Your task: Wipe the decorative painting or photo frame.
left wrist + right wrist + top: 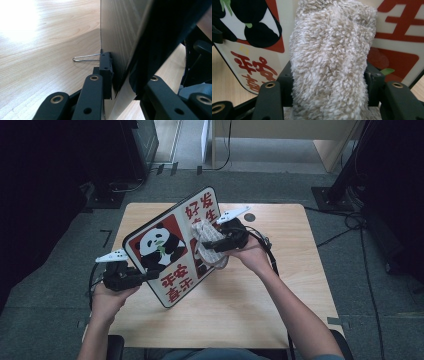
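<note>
With the left tongs (146, 276) clamped on the edge of the board (172, 245), tilted above the counter (280, 285), keep it steady and press the cloth (210, 245), gripped in the right tongs (220, 242), flat while wiping.

The high view looks down and forward over the bench (240, 315) from the person's side. The left gripper view sits close against the panda board's (117, 37) edge, facing along it toward 3 o'clock. The right gripper view faces 9 o'clock — pressed near the cloth (329, 62) — and shares the board's printed face with the high view.
</note>
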Action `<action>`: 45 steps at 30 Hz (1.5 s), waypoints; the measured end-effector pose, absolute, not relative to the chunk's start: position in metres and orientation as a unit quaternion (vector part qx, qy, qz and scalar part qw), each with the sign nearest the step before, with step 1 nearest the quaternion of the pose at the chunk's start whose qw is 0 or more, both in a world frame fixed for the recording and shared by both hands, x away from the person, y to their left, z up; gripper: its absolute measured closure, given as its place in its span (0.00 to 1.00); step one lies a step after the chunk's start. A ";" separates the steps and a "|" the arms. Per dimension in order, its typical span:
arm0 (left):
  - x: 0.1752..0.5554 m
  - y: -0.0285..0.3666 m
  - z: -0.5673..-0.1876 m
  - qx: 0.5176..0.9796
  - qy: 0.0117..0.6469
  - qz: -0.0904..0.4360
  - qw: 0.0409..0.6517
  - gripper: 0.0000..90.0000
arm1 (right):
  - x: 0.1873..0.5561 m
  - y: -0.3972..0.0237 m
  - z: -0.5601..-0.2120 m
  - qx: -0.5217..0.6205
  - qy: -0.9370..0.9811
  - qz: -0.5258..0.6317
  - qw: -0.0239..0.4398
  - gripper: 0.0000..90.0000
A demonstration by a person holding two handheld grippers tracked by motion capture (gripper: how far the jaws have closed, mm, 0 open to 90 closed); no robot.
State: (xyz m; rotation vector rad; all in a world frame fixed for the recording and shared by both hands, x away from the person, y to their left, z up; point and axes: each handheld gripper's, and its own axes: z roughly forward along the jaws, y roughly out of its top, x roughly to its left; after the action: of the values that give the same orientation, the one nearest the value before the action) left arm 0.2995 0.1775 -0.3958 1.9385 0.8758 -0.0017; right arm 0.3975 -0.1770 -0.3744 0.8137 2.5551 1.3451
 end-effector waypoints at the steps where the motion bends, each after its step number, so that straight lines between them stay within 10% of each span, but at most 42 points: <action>1: 0.299 0.178 -0.396 0.797 0.360 -0.001 0.486 0.87 | 0.397 -0.177 -0.376 0.271 0.850 0.447 0.069 0.48; 45: 0.299 0.178 -0.396 0.796 0.359 -0.006 0.488 0.86 | 0.388 -0.183 -0.437 0.286 0.858 0.424 0.041 0.47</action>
State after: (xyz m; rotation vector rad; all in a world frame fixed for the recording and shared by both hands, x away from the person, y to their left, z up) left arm 0.2992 0.1775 -0.3959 1.9350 0.8723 -0.0134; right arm 0.3880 -0.1835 -0.4369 0.8757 2.6281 1.2994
